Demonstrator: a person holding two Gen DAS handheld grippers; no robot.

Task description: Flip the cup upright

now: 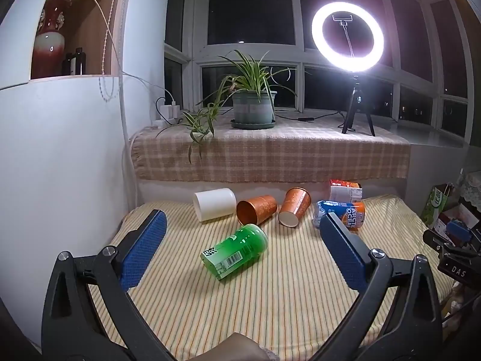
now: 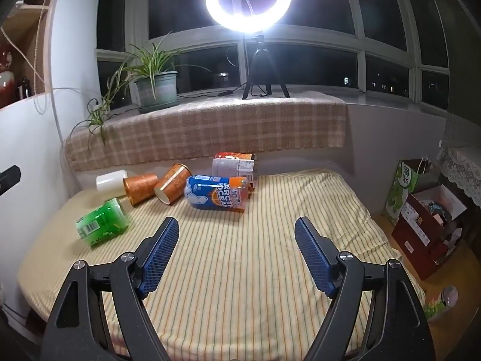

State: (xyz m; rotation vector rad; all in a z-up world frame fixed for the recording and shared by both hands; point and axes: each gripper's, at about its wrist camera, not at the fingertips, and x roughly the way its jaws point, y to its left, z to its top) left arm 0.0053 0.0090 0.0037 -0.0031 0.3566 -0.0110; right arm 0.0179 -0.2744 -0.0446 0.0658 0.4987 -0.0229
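Several cups lie on their sides on the striped tablecloth (image 1: 270,294). A green cup (image 1: 236,251) lies nearest, between the fingers of my open, empty left gripper (image 1: 242,216). Behind it lie a white cup (image 1: 214,204), two orange cups (image 1: 256,209) (image 1: 294,206), a blue-and-orange Arctic Ocean cup (image 1: 341,213) and a red-and-white cup (image 1: 345,190). In the right wrist view my right gripper (image 2: 237,221) is open and empty, short of the Arctic Ocean cup (image 2: 217,192); the green cup (image 2: 102,221) lies to its left.
A checked cloth covers the window ledge (image 1: 270,156) behind the table, with a potted plant (image 1: 253,106) and a ring light on a tripod (image 1: 348,37). Boxes and bags (image 2: 421,219) stand on the floor right of the table. A white wall (image 1: 60,165) borders the left.
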